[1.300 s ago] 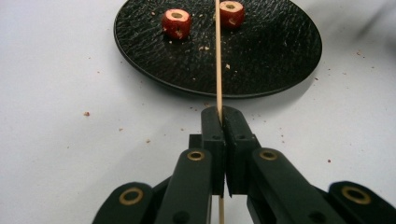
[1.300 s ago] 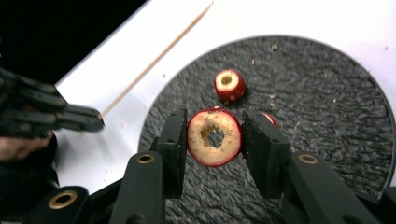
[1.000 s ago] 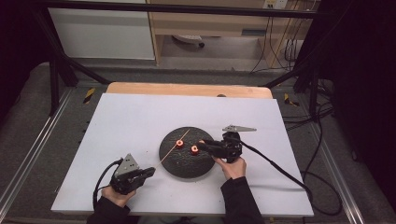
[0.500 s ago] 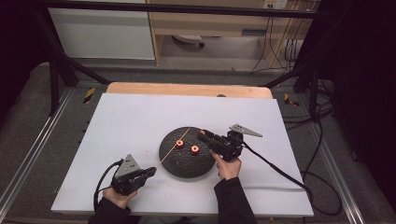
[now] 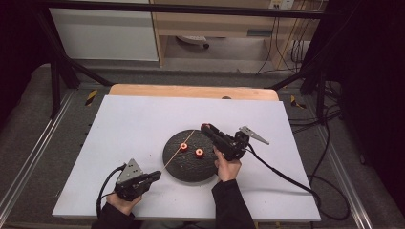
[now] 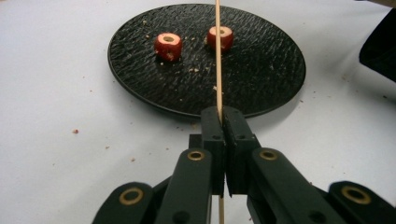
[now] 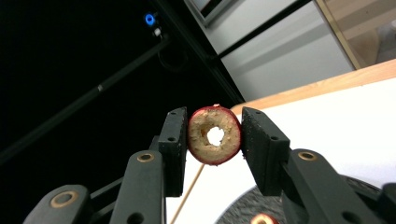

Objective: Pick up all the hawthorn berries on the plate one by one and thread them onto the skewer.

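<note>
Right gripper view: your right hand-held gripper (image 7: 214,135) clamps a cored ring (image 7: 214,134); line its hole up with the skewer (image 6: 218,56) pinched by your left hand-held gripper (image 6: 224,122), then slide gently.

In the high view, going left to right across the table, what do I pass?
Left gripper shut on the wooden skewer → left fruit ring on the black plate → second fruit ring → right gripper raised, holding a third fruit ring → its grey plate.
</note>
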